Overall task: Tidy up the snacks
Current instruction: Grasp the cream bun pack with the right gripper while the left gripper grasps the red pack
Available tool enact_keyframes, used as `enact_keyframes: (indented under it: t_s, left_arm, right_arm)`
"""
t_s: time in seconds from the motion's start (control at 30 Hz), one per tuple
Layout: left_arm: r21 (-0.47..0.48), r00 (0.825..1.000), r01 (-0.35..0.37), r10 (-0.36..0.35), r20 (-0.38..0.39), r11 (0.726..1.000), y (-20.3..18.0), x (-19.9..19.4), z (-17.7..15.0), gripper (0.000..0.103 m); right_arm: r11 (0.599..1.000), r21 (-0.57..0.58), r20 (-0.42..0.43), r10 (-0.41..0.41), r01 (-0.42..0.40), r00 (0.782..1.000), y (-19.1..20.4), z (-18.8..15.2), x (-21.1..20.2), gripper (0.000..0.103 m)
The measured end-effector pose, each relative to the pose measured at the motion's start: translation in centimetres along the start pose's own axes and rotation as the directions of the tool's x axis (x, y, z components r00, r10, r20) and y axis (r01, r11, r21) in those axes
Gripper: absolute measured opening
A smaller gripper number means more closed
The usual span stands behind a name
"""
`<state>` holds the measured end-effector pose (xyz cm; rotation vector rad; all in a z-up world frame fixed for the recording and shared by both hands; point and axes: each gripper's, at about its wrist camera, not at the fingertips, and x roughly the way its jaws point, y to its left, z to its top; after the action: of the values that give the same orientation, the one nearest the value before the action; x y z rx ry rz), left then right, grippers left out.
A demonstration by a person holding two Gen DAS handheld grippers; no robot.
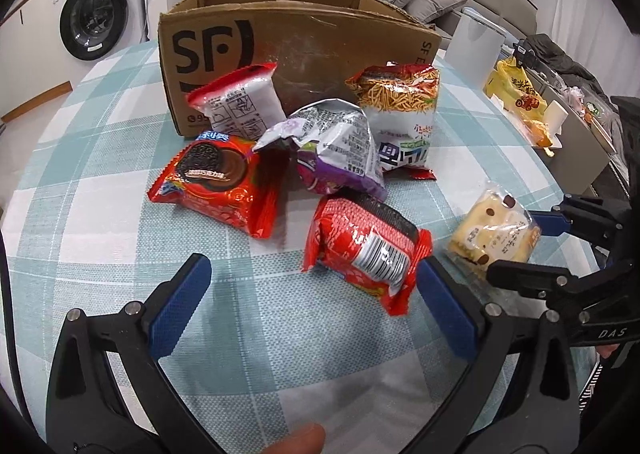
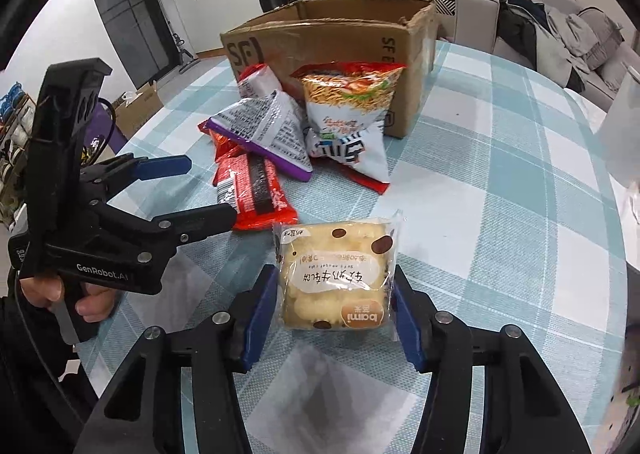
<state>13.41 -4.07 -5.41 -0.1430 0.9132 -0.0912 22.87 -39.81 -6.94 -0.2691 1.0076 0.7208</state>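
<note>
We find the right gripper (image 2: 334, 318) pinching the clear-wrapped cream nougat cake (image 2: 334, 278), lower centre; the left gripper (image 1: 312, 290) stands spread.

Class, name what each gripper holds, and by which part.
The right gripper clamps the nougat cake packet by its two side edges. The left gripper is open, holding nothing.

Box (image 1: 304, 38): inside hidden by front wall; white pack (image 1: 236, 102) and cookie pack (image 1: 216, 190) partly covered; small print illegible

Bright, even indoor light (fisheye-warped, dark edges).
</note>
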Motion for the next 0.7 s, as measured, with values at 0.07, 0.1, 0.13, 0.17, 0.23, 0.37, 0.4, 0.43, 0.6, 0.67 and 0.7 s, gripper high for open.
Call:
enact_keyframes:
  t_s: [0.07,0.1,0.13,0.17,0.23,0.37,0.4,0.43,0.6,0.67,0.7]
  left_arm:
    - [-0.008,1.000,0.010,-0.010,-0.004,1.000,-0.1,0.3,0.2,0.102]
    - [-0.010,1.000,0.015,-0.015,-0.005,1.000,-0.2,0.5,0.3,0.102]
    - [-0.008,1.000,0.019,-0.019,-0.008,1.000,-0.4,0.7,0.5,0.102]
    - [-0.004,1.000,0.021,-0.021,-0.008,1.000,-0.6,0.8,0.6,0.102]
    - [0.008,1.000,0.019,-0.018,-0.009,1.000,-1.1,1.2,0.9,0.102]
    - [0.027,1.000,-0.009,0.009,-0.016,1.000,-1.9,2.0,1.1,0.102]
    - [0.033,1.000,-0.012,0.013,-0.017,0.999,-2.0,2.2,1.1,0.100]
    - [0.039,1.000,-0.009,0.010,-0.021,0.999,-2.2,2.4,1.1,0.099]
    - [0.069,1.000,0.001,0.000,-0.017,0.998,-3.0,2.7,1.0,0.081]
    - [0.075,1.000,0.021,-0.020,-0.012,0.997,-3.2,2.5,0.9,0.070]
    - [0.080,0.999,0.043,-0.042,-0.011,0.996,-3.2,2.5,0.9,0.060]
  right_arm:
    - [1.000,0.011,0.013,-0.002,0.002,1.000,-0.5,0.0,-0.5,0.055]
    - [1.000,0.014,0.017,-0.004,0.003,1.000,-0.6,-0.1,-0.8,0.055]
    - [1.000,0.018,0.023,-0.007,0.006,1.000,-0.8,-0.1,-1.1,0.055]
    - [1.000,0.027,0.029,-0.008,0.008,1.000,-1.1,-0.1,-1.3,0.055]
    - [0.999,0.039,0.037,-0.011,0.010,0.999,-1.4,0.0,-1.6,0.055]
    - [0.999,0.048,0.047,-0.010,0.008,0.999,-1.6,-0.1,-1.9,0.055]
    - [0.999,0.049,0.050,-0.009,0.007,0.999,-1.5,-0.1,-2.1,0.055]
    - [0.999,0.049,0.052,-0.008,0.005,0.999,-1.5,-0.1,-2.1,0.055]
    - [0.998,0.057,0.049,-0.009,0.006,0.999,-1.4,0.0,-1.9,0.055]
    - [0.998,0.055,0.047,-0.007,0.004,0.999,-1.3,0.0,-1.8,0.055]
    - [0.999,0.054,0.046,-0.006,0.004,0.999,-1.3,0.0,-1.8,0.055]
